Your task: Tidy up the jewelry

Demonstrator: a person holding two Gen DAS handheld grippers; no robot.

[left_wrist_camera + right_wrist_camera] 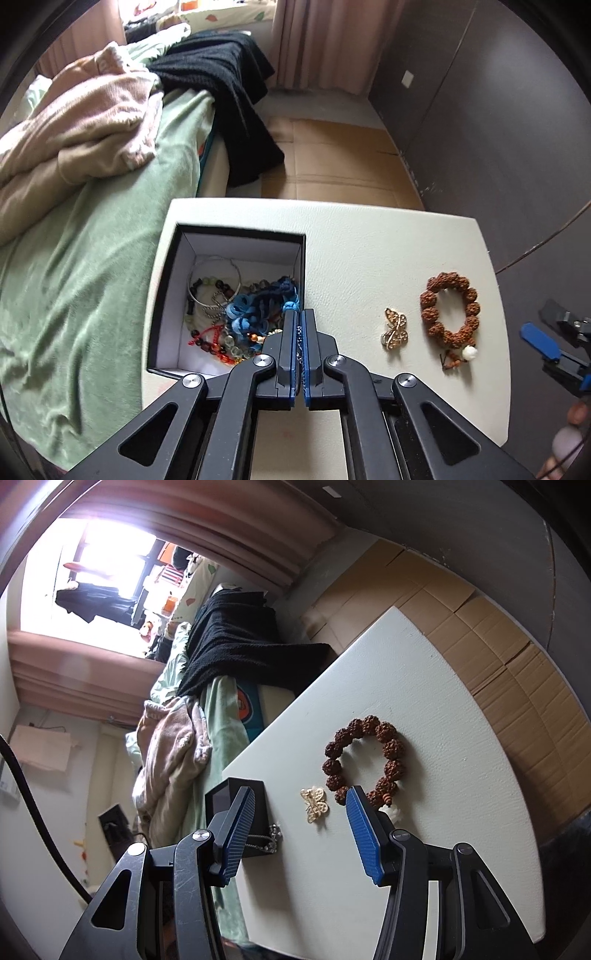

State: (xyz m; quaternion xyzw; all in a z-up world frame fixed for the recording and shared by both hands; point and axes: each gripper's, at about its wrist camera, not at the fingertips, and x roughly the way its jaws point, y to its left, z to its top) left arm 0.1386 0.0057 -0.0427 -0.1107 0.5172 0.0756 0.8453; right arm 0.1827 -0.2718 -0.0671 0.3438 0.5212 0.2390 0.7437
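A: On the white table point(369, 251), what lies around the left gripper point(300, 321)?

B: The open box point(236, 236), dark outside and white inside, sits at the table's left side. A tangle of jewelry point(236, 314) fills its floor: a silver bangle, bead strings, blue cord. The left gripper stands at the box's right wall, its jaws clenched on a thin silver chain point(300, 343) that shows as a strand between the blue pads.

A: And the right gripper point(301, 830)?

B: Its jaws stand apart with nothing between the pads. In the right wrist view they frame the butterfly brooch point(315, 805); the right finger covers the near edge of the brown bead bracelet point(365, 760).

A: How many pieces lie loose on the table?

B: Two: one gold butterfly brooch point(395, 328) and, just to its right, one brown bead bracelet point(450, 310) with a white bead at its near end. They lie close but apart.

A: Beyond the table?

B: A bed with green cover point(92, 277) on the left, carrying one pink blanket point(85, 129) and one black blanket point(229, 85); cardboard point(332, 155) covers the far floor.
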